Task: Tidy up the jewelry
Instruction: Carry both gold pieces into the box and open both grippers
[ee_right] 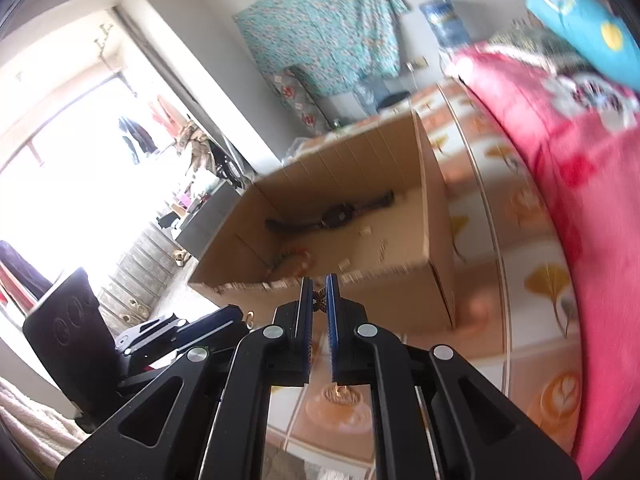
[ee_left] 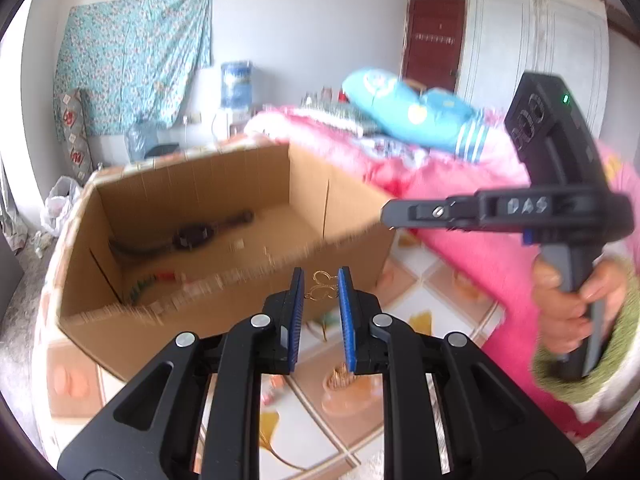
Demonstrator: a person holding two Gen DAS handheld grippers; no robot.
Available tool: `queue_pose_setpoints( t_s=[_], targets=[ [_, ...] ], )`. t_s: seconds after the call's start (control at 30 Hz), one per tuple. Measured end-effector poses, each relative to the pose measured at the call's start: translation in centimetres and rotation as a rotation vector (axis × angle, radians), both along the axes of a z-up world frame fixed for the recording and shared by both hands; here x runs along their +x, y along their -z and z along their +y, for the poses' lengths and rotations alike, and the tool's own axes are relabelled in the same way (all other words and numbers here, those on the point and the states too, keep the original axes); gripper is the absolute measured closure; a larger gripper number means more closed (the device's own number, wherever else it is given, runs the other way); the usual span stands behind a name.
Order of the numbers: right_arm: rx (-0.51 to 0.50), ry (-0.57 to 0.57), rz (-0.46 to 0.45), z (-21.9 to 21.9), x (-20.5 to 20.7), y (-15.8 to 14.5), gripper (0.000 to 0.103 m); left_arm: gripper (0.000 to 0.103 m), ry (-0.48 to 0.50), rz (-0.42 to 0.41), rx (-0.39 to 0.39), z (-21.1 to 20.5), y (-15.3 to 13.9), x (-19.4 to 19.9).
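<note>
Between ribbed blue tongs (ee_left: 323,286), filigree gold pendant (ee_left: 323,285); beyond, corrugated cardboard box (ee_left: 224,216).

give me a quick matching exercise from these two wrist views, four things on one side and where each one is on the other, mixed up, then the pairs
Things:
1. gold filigree piece
2. small butterfly piece
3. dark wristwatch
4. blue pillow

Places:
A. lying on the floor of the cardboard box
B. between the pads of the right gripper
C. on top of the pink bedding
D. between the pads of the left gripper

Pairs: 1-D, 2-B, 3-A, 4-C
</note>
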State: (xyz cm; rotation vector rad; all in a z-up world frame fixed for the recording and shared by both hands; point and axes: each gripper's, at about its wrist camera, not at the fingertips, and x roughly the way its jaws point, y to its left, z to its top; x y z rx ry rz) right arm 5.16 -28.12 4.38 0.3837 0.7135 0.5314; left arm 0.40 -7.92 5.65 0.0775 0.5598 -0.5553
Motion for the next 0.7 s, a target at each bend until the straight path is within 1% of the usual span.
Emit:
queue_pose_setpoints(
  t_s=[0.07, 0.13, 0.2, 0.23, 0.33, 0.4, 0.43, 0.5, 0.57, 0.7],
  targets=[
    [-0.023, -0.007, -0.027, 0.7, 0.6, -1.0, 0.096, 0.087, -0.005, -0.017, -0.017, 0.6, -1.0, 0.6],
    [-0.075, -0.004, -0.043, 1.5, 1.7, -1.8, 0.096, 0.087, -0.022, -0.022, -0.031, 1.5, -1.8, 1.7],
    [-0.125, -0.005, -0.042, 2.2, 3.0, -2.3, 0.096, 0.087, -0.031, -0.004, -0.042, 2.1, -2.2, 3.2],
    [-0.15, -0.008, -0.027, 2.5, 4.1, -2.4, 0.096, 0.087, -0.041, 0.013, -0.044, 2.5, -2.4, 4.2],
    [-0.237, -0.019, 0.025, 3.6, 7.4, -2.0, 0.096, 0.087, -0.059, 0.13, -0.036, 3.8, -2.1, 8.8],
    [-0.287, -0.017, 0.061, 4.0, 9.7, -1.4, 0.096, 0.087, -0.059, 0.244, -0.032, 4.3, -1.4, 12.0],
    [-0.306, -0.018, 0.076, 4.2, 10.5, -1.1, 0.096, 0.087, -0.08, 0.304, -0.042, 4.7, -0.9, 13.7],
    [-0.356, -0.018, 0.086, 4.9, 12.0, -0.7, 0.096, 0.087, -0.088, 0.385, -0.05, 5.2, -0.2, 16.2],
    [-0.401, -0.011, 0.084, 5.4, 12.7, -0.5, 0.096, 0.087, -0.11, 0.417, -0.022, 5.0, 0.4, 17.6],
    [-0.45, 0.01, 0.076, 5.8, 13.7, -0.5, 0.095, 0.087, -0.091, 0.463, -0.004, 4.0, 1.1, 19.2]
  ],
)
